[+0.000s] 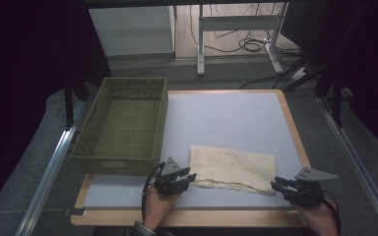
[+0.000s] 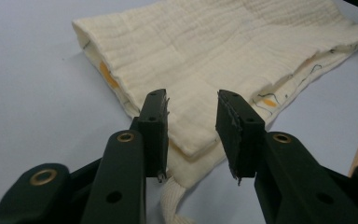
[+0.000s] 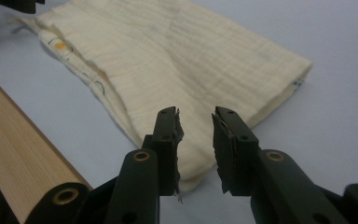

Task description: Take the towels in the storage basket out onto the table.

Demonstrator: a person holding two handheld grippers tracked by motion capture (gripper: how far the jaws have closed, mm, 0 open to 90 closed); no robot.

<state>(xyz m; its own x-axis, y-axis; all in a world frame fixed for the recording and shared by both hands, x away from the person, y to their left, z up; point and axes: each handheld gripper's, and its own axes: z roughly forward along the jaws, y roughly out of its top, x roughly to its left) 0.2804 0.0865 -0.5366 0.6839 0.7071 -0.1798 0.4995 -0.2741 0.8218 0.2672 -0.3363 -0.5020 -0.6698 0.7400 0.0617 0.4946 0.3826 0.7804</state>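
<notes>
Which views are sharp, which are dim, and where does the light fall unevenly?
High view: dim, dark at both sides, cloth soft in detail. Left gripper view: bright, even light, cloth weave crisp, nearest parts of the left tool slightly soft. Right gripper view: darker toward the wooden table edge.

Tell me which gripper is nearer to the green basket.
Left. The left gripper sits just below the basket and its near right corner, at the cloth and its left end; the right gripper is at the cloth's far right corner.
</notes>
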